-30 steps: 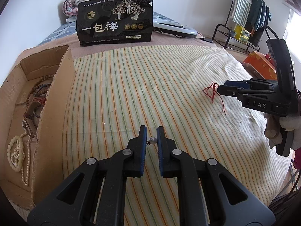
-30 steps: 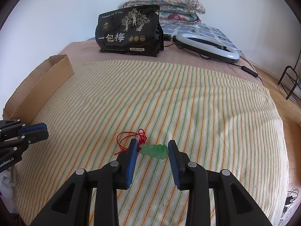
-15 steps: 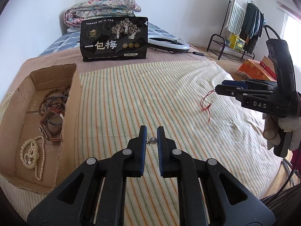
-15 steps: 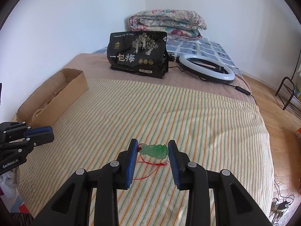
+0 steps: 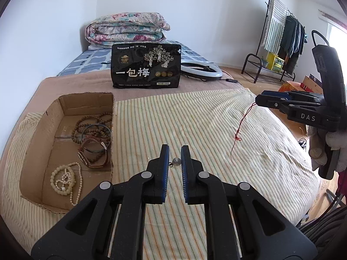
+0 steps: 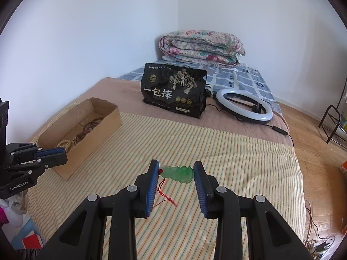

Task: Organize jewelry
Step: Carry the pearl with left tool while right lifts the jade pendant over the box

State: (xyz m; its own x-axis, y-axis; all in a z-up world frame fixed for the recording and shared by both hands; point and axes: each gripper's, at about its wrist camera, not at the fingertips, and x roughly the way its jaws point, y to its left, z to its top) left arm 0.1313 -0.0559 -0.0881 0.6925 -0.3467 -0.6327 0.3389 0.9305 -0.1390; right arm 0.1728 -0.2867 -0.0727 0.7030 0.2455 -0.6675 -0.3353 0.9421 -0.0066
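Both tools loaded, lifted above the striped bed cover.

My left tool (image 5: 175,162) pinches a small silver bead charm (image 5: 176,161); my right tool (image 6: 176,173) clamps a green carved jade pendant (image 6: 178,173), red cord (image 6: 166,195) dangling. Next, I judge: carry both to the open brown cardboard box (image 5: 65,101).

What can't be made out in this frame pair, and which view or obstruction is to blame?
- Left tool: what the small bead belongs to; too small in the left wrist view.
- Cardboard box: its near wall hides most of the contents in the right wrist view.
- Green pendant: in the left wrist view the right tool hides it; only the red cord shows.
- Black pouch: small print unreadable in both views.
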